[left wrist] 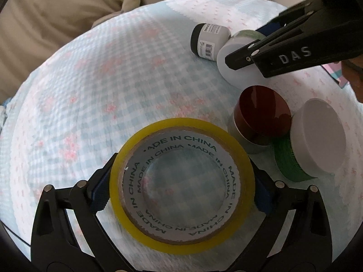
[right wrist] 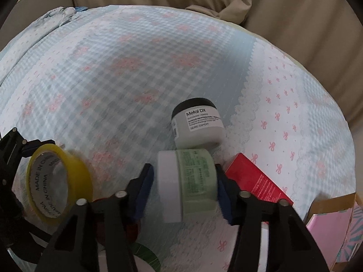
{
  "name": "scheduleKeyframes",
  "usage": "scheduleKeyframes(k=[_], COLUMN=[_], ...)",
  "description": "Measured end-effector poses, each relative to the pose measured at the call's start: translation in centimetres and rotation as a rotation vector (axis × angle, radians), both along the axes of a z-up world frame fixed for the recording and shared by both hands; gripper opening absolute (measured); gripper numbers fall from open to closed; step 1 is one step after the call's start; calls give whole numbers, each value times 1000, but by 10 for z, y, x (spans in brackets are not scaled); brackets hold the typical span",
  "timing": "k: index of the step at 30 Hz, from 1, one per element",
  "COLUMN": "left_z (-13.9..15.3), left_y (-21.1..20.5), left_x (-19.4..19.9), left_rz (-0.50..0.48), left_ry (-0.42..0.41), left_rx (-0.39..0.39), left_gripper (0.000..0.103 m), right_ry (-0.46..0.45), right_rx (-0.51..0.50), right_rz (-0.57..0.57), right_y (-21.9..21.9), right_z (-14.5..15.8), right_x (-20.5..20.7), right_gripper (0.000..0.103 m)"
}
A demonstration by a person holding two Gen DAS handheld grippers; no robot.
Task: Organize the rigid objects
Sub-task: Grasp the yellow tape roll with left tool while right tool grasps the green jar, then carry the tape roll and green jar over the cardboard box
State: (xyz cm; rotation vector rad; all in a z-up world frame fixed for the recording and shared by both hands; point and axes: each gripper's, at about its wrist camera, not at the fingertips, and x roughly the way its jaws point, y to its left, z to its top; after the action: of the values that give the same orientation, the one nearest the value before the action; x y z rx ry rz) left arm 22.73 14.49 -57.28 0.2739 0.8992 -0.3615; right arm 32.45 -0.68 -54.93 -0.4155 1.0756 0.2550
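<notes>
My left gripper [left wrist: 180, 189] is shut on a yellow tape roll [left wrist: 181, 206] and holds it just above the checked bedspread [left wrist: 102, 86]; the roll also shows in the right wrist view [right wrist: 60, 182]. My right gripper [right wrist: 185, 188] is shut on a pale green jar with a white lid [right wrist: 186, 184], lying sideways between the blue pads; it shows in the left wrist view [left wrist: 238, 68]. A grey jar with a black lid [right wrist: 197, 125] lies just beyond it [left wrist: 209, 39].
A dark red-lidded jar [left wrist: 261, 117] and a green jar with a white lid [left wrist: 313, 136] lie right of the tape. A red box [right wrist: 256, 179] and a pink patterned box [right wrist: 329, 226] sit at the right. Beige cushions [right wrist: 272, 6] lie behind the bed.
</notes>
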Motion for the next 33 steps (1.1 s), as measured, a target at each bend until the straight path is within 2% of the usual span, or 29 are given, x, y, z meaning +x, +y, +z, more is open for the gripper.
scheduleKeyframes(k=[8,16,22,29,33], left_z=[5,33,81,163,214], left_y=[6,21,33,47,48], left_x=[0,-3,-17,-44,-57], left_rz=[-7,62,103,123,108], left_ry=[6,2,-31,12,-4], left_rx=[10,-15,-32,-84,-85], left_gripper=[98,98,98,98,98], right_ry=[15,3,-42,-41,-29], right_rx=[50,95,125,153,170], right_rz=[-46,-75,-84,-125,-151], right_y=[-6,-9,-4,4,6], right_z=[2,25,68,150,194], right_x=[3,-6,-25,-64,-86], right_gripper=[42,41,41,41,41])
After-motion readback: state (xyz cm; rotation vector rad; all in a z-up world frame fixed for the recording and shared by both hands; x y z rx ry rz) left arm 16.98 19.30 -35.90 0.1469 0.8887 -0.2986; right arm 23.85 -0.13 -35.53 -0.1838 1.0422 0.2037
